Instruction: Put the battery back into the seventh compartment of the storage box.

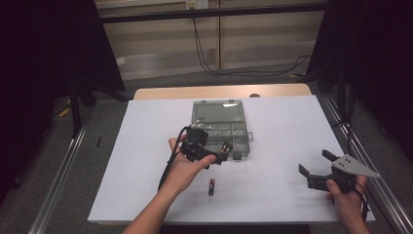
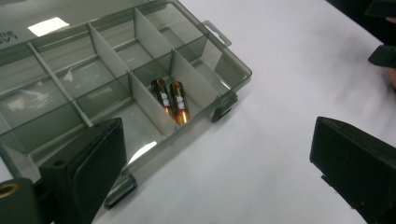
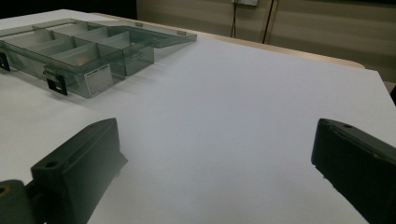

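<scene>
While our left gripper (image 2: 210, 163) stood wide open and empty, two copper-and-black batteries (image 2: 171, 100) lay together in the organizer box (image 2: 56, 79); their labels were unreadable.

Dim room, white-topped table (image 1: 292, 126)

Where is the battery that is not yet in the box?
In the high view, the loose battery lies on the white table, in front of the box and just right of the person's left hand.
</scene>
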Motion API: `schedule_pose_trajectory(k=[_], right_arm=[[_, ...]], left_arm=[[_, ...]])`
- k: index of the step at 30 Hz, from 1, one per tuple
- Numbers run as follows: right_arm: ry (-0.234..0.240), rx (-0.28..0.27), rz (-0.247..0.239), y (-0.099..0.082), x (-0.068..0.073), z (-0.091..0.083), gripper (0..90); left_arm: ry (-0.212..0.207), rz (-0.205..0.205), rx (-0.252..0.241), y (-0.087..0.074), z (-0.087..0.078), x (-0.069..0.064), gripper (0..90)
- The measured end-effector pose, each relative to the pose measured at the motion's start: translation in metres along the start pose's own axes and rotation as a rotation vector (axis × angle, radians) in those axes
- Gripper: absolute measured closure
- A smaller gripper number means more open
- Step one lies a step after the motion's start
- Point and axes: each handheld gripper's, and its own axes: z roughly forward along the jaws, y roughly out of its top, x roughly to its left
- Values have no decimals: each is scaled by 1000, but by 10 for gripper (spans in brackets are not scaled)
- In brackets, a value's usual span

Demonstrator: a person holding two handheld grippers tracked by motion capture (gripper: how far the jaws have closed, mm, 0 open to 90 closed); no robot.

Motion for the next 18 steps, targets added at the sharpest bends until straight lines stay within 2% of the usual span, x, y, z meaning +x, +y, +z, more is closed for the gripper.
schedule_pose_trajectory(k=[2,8,10,13,18], right_arm=[[-4,-1,-2,0,0,0,8],[-3,0,-3,0,0,0,8],[-3,0,-2,0,0,0,8],[-3,0,-3,0,0,0,8],[-3,3,-4,0,0,0,8]], left_arm=[[-8,2,3,-3,-1,-1,40],[8,4,9,-14,-4,-3,55],[2,-3,20,-18,-5,-4,65],[21,4,24,-24,-7,-6,70],[29,10,29,-31,-11,-9,77]])
